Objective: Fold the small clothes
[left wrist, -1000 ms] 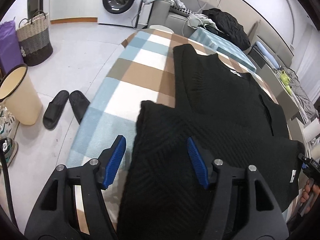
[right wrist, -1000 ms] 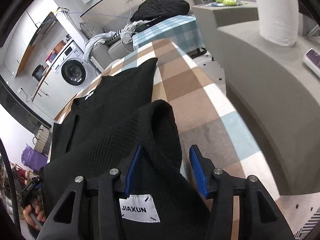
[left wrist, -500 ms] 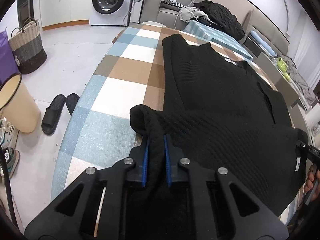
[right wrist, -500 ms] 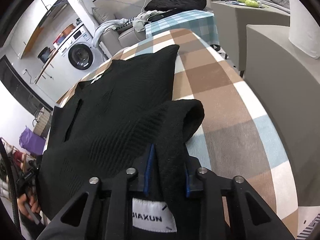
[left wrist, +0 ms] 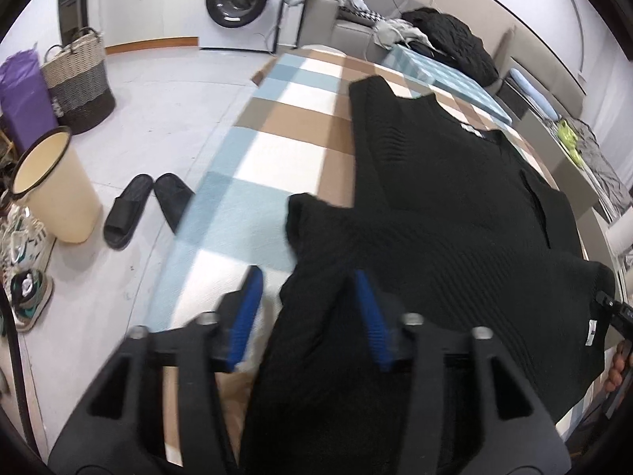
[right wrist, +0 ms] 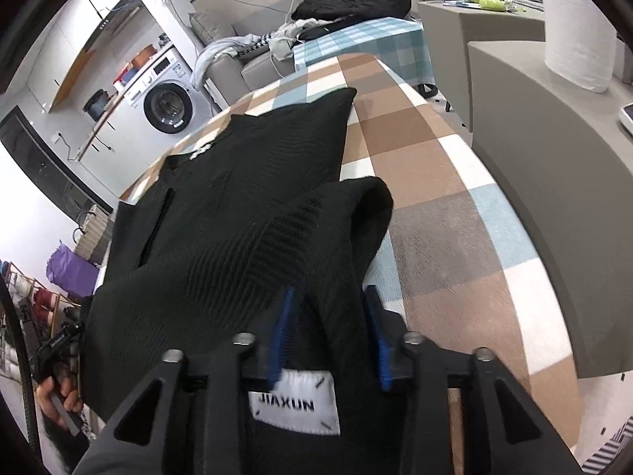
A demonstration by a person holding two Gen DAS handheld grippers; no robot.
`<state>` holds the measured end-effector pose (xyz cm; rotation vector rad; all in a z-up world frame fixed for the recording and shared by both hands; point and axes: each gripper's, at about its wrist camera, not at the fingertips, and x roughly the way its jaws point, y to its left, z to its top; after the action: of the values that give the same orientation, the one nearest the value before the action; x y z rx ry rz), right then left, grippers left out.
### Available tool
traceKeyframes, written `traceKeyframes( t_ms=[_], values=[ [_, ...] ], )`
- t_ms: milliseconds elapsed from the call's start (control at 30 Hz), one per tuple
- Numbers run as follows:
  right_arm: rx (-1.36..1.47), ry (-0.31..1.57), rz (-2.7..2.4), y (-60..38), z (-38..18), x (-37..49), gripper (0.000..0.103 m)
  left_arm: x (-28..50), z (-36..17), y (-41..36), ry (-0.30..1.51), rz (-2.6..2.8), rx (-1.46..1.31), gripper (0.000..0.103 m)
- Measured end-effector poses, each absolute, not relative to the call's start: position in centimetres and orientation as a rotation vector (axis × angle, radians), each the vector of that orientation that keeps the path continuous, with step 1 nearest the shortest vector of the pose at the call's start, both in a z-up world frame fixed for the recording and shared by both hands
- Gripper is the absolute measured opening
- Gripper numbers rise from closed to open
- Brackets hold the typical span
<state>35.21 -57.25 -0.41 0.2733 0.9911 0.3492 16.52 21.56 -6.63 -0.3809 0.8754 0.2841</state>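
Observation:
A black knit vest (left wrist: pixel 447 206) lies on the checked table cover (left wrist: pixel 277 150), its lower hem folded up over the body. My left gripper (left wrist: pixel 308 308) is open, its blue pads (left wrist: pixel 247 312) standing either side of the hem's left corner. In the right wrist view the same vest (right wrist: pixel 253 206) shows, with a white JIAXUN label (right wrist: pixel 294 405). My right gripper (right wrist: pixel 330 336) is open a little, its pads (right wrist: pixel 283 332) loosely around the hem's right corner fold.
A cream bin (left wrist: pixel 51 190), black slippers (left wrist: pixel 146 206), a woven basket (left wrist: pixel 79 83) and a washing machine (left wrist: pixel 241 0) stand on the floor to the left. A grey cabinet (right wrist: pixel 554 150) runs along the table's right edge. A sofa with clothes (right wrist: pixel 348 0) is behind.
Both grippers were open, shut on the hem corners half a second ago, and have opened again. The folded hem now rests on the vest.

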Motion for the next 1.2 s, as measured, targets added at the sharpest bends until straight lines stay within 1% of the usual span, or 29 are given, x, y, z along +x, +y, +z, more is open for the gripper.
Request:
traceKeyframes(
  t_ms=[200, 233, 267, 333, 367, 400, 433, 467, 500, 533, 700, 900, 1033, 1200],
  values=[
    [0.25, 0.969, 0.387, -58.3, 0.1, 33.2, 0.043, 13.4, -6.2, 20.9, 0.876, 0.255, -0.373, 0.048],
    [0.248, 0.965, 0.394, -58.3, 0.1, 33.0, 0.043, 13.1, -6.2, 20.8, 0.874, 0.251, -0.374, 0.046],
    [0.247, 0.958, 0.402, -58.3, 0.1, 32.9, 0.043, 12.9, -6.2, 20.6, 0.868, 0.246, -0.377, 0.042],
    [0.242, 0.951, 0.401, -58.2, 0.1, 32.9, 0.043, 12.6, -6.1, 20.3, 0.861, 0.236, -0.38, 0.019],
    [0.236, 0.944, 0.397, -58.1, 0.1, 32.9, 0.042, 12.6, -5.9, 20.1, 0.848, 0.238, -0.373, 0.013],
    [0.226, 0.934, 0.39, -58.0, 0.1, 32.9, 0.037, 12.6, -5.8, 19.9, 0.841, 0.242, -0.365, 0.006],
    [0.214, 0.92, 0.384, -57.9, 0.2, 32.9, 0.031, 12.5, -5.6, 19.7, 0.833, 0.241, -0.357, 0.006],
    [0.205, 0.916, 0.387, -57.8, 0.3, 32.8, 0.019, 12.5, -5.3, 19.6, 0.82, 0.243, -0.356, 0.006],
    [0.194, 0.904, 0.384, -57.7, 0.5, 32.7, 0.01, 12.4, -5.0, 19.6, 0.809, 0.245, -0.36, 0.005],
    [0.173, 0.883, 0.378, -57.6, 0.7, 32.6, 0.006, 12.3, -4.7, 19.6, 0.793, 0.246, -0.363, 0.005],
    [0.199, 0.765, 0.391, -58.1, 2.9, 32.2, 0.004, 12.2, -2.2, 19.9, 0.706, 0.26, -0.366, 0.004],
    [0.253, 0.636, 0.354, -58.0, 6.2, 34.8, 0.004, 14.6, 0.5, 20.8, 0.619, 0.272, -0.359, 0.004],
    [0.312, 0.64, 0.299, -57.6, 6.1, 38.2, 0.004, 17.8, 0.9, 21.8, 0.609, 0.287, -0.36, 0.004],
    [0.326, 0.738, 0.192, -56.3, 3.3, 42.2, 0.004, 22.1, -1.3, 23.2, 0.666, 0.334, -0.36, 0.003]
  ],
)
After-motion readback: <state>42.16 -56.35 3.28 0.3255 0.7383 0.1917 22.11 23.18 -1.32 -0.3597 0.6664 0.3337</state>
